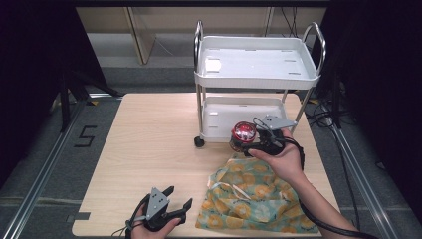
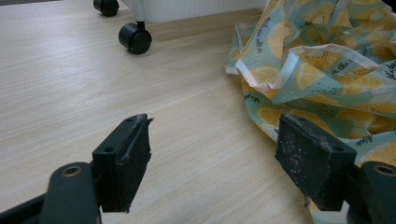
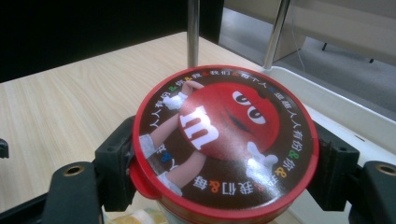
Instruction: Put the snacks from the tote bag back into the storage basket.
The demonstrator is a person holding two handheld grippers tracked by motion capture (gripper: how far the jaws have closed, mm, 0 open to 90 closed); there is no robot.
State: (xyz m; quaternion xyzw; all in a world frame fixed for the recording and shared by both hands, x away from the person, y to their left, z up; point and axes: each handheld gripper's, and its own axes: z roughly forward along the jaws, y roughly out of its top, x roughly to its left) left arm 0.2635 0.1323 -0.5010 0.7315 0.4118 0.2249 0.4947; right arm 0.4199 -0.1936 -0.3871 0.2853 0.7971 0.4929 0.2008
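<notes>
- R gripper point(image 1: 250, 141) sat over the table's right side, just in front of the cart's lower tray; jaws were clamped on a round red-lidded candy tub point(image 1: 244, 133), one jaw on each side of the lid rim.
- In the right gripper view the tub point(image 3: 225, 140) was held upright between both pads, lid up w/ a red cartoon candy figure and ring of small text; the tray's white edge point(image 3: 355, 116) and two chrome posts were behind it.
- Tub was off the table surface, above the far end of the bag.
- L gripper point(image 1: 172, 203) was near the table's front edge, left of the bag, jaws spread wide w/ nothing between them.
- Left gripper view: L gripper point(image 2: 219, 156) pads apart over bare wood; right pad was just beside the bag's fabric point(image 2: 327, 60), contact unclear.
- Lemon-print bag point(image 1: 249, 194) lay crumpled at the table's front-right corner, white drawstring showing.
- White two-tier cart point(image 1: 256, 69) stood at the table's far edge, black caster point(image 2: 134, 37) on the wood.
</notes>
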